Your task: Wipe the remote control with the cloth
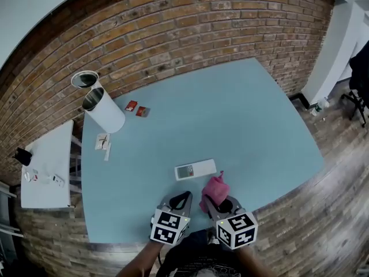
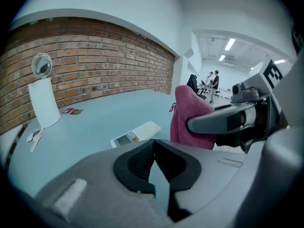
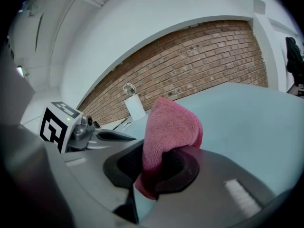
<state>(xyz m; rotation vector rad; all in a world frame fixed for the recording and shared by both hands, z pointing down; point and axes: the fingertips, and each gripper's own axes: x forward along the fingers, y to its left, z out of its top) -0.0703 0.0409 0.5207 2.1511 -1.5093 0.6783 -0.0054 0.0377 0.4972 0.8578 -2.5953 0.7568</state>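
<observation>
Head view: a pale blue desk stands against a brick wall on a wooden floor. A white remote control lies flat near the desk's front edge, its print too small to read. Just beside it, the right claw holds a pink cloth. The left claw is alongside. A white cylinder stands far left, its contents unseen, with two red packets nearby.

Left gripper view: the claw's jaws are pressed together with nothing between them. The remote lies ahead on the desk.

Right gripper view: the jaws are clamped on the cloth, which bunches upright above them.
</observation>
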